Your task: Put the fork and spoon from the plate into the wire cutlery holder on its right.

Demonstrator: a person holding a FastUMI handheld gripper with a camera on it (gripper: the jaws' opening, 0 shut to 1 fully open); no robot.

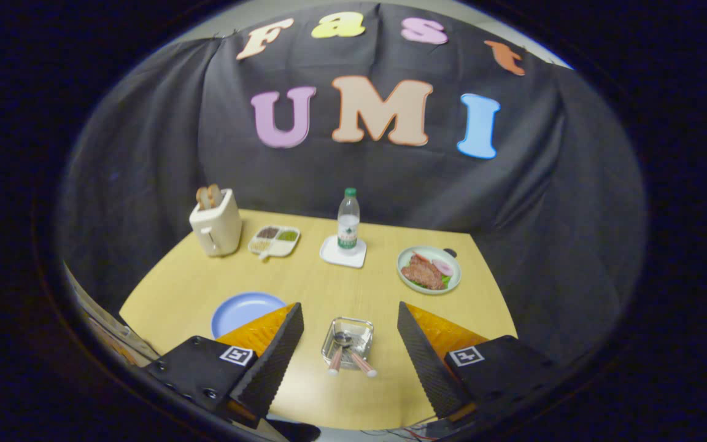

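The wire cutlery holder (pixel 347 341) stands on the wooden table (pixel 353 288), between and just ahead of my fingers. Two pink-handled utensils, the fork (pixel 336 361) and the spoon (pixel 363 364), stick out of it, handles up and leaning toward me. The blue plate (pixel 244 309) lies to the holder's left, partly hidden behind my left finger; its visible part is bare. My gripper (pixel 350 334) hovers above the table's near edge, open wide, with nothing held.
At the back stand a cream toaster (pixel 216 223) with toast, a divided snack tray (pixel 274 239), a water bottle (pixel 348 221) on a white coaster, and a plate of meat (pixel 429 270) at the right. Black cloth walls surround the table.
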